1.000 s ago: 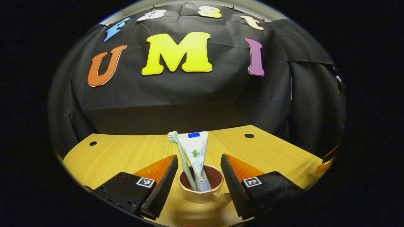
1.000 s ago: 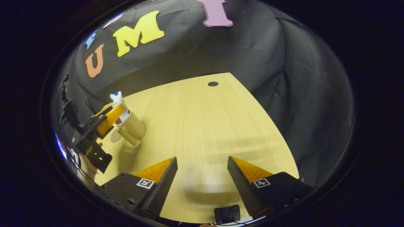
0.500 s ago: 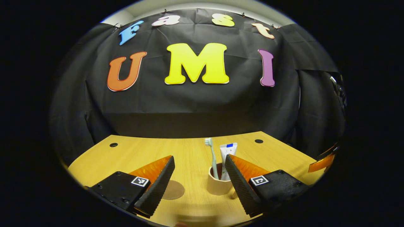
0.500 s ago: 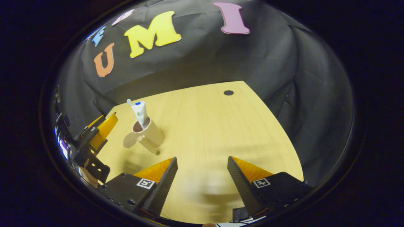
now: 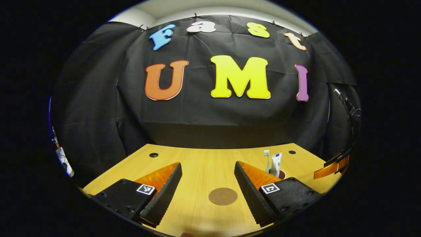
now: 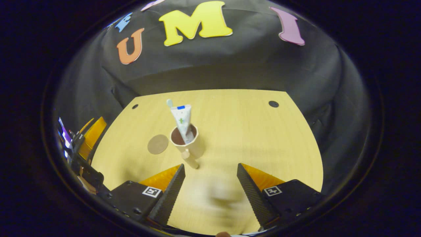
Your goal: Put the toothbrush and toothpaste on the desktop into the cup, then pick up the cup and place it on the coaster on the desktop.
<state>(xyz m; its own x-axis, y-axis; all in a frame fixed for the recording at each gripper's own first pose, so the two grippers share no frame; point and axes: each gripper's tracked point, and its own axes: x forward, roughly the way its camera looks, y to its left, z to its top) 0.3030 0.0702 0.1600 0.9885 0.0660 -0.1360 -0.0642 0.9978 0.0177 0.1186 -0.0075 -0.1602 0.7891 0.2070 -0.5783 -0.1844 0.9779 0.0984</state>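
The left gripper [image 5: 208,187] hangs low over the wooden desktop [image 5: 197,164] with its jaws spread wide and nothing between them. Between its two fingers, on the bare wood, lies the round brown coaster [image 5: 223,196], flat and uncovered. Just beyond the right-hand finger, to the far right in the left gripper view, the toothbrush [image 5: 267,160] and the toothpaste tube [image 5: 275,164] stand upright side by side, rising from the cup [image 5: 281,174], most of which is hidden behind that finger.

The right gripper [image 6: 210,187] is also wide open and empty, held above the near part of the desktop [image 6: 246,131]. In the right gripper view the tan cup [image 6: 186,142] stands upright near the middle of the table, its dark inside showing and its handle [image 6: 190,158] pointing toward the camera. The toothpaste tube [image 6: 183,122] leans in it, crimped end up, with the toothbrush head [image 6: 169,103] just peeking out behind it. The coaster [image 6: 158,144] lies just to the left of the cup, close but apart from it, so the cup rests on the bare wood. At the far left edge of this view, part of the left gripper [image 6: 90,138] shows. Small dark holes [image 6: 273,104] mark the far corners of the desktop, and black cloth closes the booth behind it.
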